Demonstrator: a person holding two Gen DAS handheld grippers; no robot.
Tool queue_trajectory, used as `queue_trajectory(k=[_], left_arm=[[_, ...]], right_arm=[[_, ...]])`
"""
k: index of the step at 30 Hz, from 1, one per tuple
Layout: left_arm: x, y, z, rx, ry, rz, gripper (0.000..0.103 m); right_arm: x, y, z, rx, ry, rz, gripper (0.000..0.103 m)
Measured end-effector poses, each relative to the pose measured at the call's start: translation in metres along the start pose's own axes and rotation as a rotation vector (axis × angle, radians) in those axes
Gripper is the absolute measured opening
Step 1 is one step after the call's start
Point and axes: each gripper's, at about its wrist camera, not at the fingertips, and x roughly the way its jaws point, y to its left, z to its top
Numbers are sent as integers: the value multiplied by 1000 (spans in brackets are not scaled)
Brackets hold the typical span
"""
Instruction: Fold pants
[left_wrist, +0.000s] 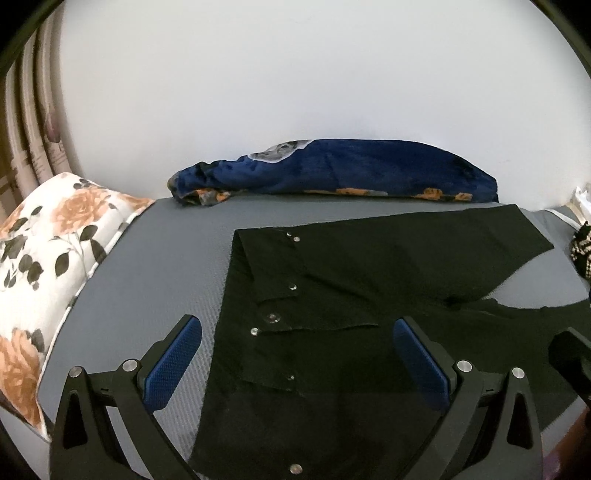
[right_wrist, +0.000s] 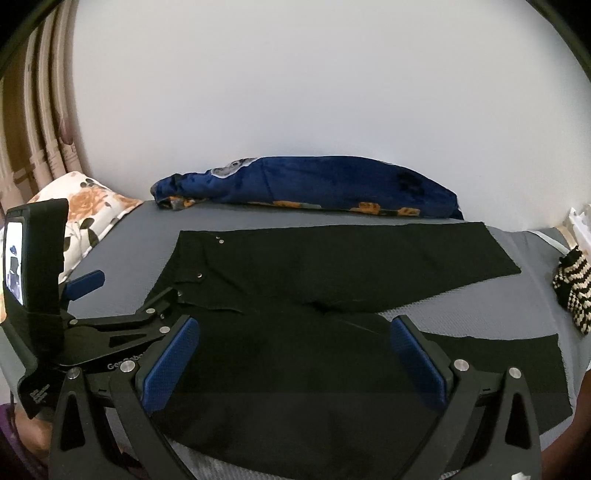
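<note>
The pants (left_wrist: 332, 295) are lying spread flat on the bed (left_wrist: 147, 277), unfolded; left gripper (left_wrist: 297, 354) and right gripper (right_wrist: 295, 354) are hovering wide, holding nothing.

partial white lettering "Ge" on black body of left gripper (right_wrist: 85, 281), rest hidden behind right gripper's finger, small white logo lower left unreadable

pants (left_wrist: 351, 280): black, silver snaps
bed sheet (left_wrist: 155, 266): grey
pillow (left_wrist: 48, 266): white, orange roses, dark leaves
blanket (left_wrist: 332, 173): deep blue, orange patches
knit thing (right_wrist: 572, 288): black and cream stripes
wall (left_wrist: 295, 74): white
gripper pads (left_wrist: 173, 365): blue
</note>
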Motion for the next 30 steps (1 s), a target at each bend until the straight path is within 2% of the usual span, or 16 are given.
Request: queue_trajectory(k=[19,22,26,30], left_arm=[[59,45,25,37,12,67,103],[78,54,32,58,31,39,103],[120,88,48,10,93,-37,103],[176,114,61,31,207,-94,101]], right_arm=[[44,24,15,-47,49,22,103],[51,27,17,-56,58,20,103],[61,28,14,-67,82,15,103],[73,24,8,-62,119,12,103]])
